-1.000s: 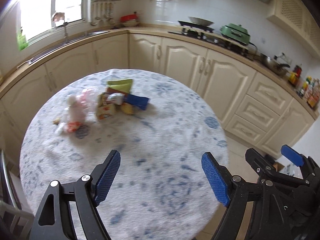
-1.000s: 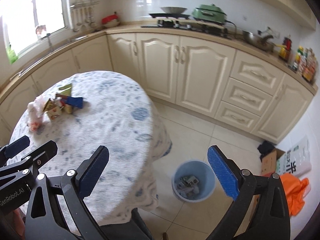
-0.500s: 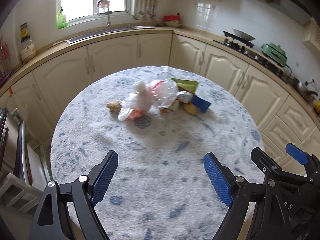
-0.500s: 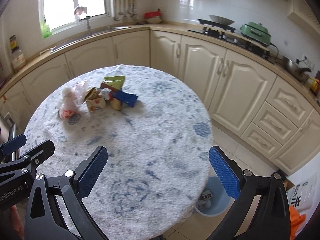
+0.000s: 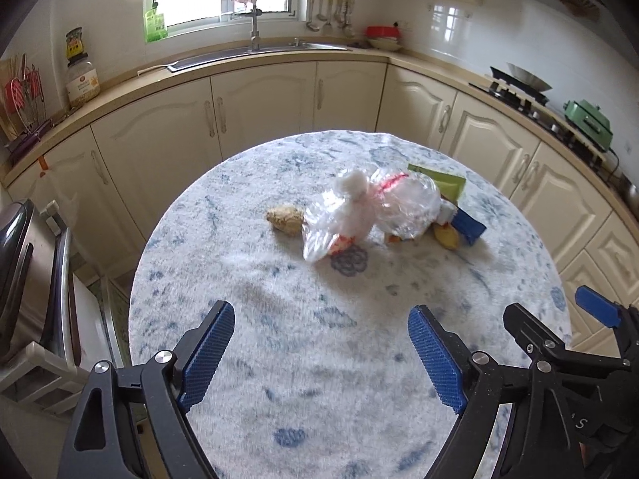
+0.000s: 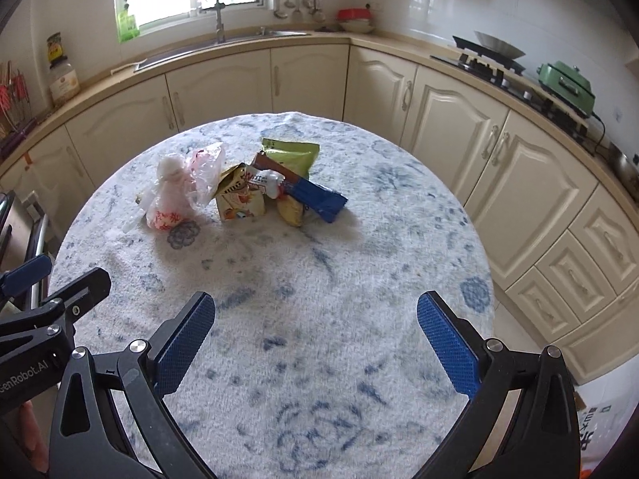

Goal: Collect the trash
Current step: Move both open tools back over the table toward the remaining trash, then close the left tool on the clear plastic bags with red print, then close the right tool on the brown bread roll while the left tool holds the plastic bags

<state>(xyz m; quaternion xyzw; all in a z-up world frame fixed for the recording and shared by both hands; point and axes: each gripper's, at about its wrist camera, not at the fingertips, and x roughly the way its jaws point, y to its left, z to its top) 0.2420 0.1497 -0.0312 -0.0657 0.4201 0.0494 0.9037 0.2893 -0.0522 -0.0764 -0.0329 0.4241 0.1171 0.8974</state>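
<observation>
A round bench (image 5: pixel 247 319) draped in a white, blue-flowered fleecy cloth is being viewed from above by both wrist cameras, its curved rim being bordered on the far side and the right by cream kitchen cabinets (image 6: pixel 223 92) with a narrow strip of floor left between them. The near half of the cloth is being left bare, so open room is being offered in front of both tools. Behind, a sink with a tap (image 5: pixel 253 28) is being lit by the window, and a hob with a green cooker (image 6: pixel 565 86) is being seen to the right. The trash is being kept in one cluster toward the far middle of the bench: a crumpled clear plastic bag (image 5: pixel 359 211), a small brown lump (image 5: pixel 284 218) just beside it, a yellow carton (image 6: pixel 239 199), a green snack packet (image 6: pixel 291 155) and a blue wrapper (image 6: pixel 319 199), all touching or overlapping. The left tool (image 5: pixel 321 353) is being held wide, its jaws empty, well short of the cluster. The right tool (image 6: pixel 315 345) is likewise being held wide and empty, hovering over the bare near cloth, apart from the trash.
</observation>
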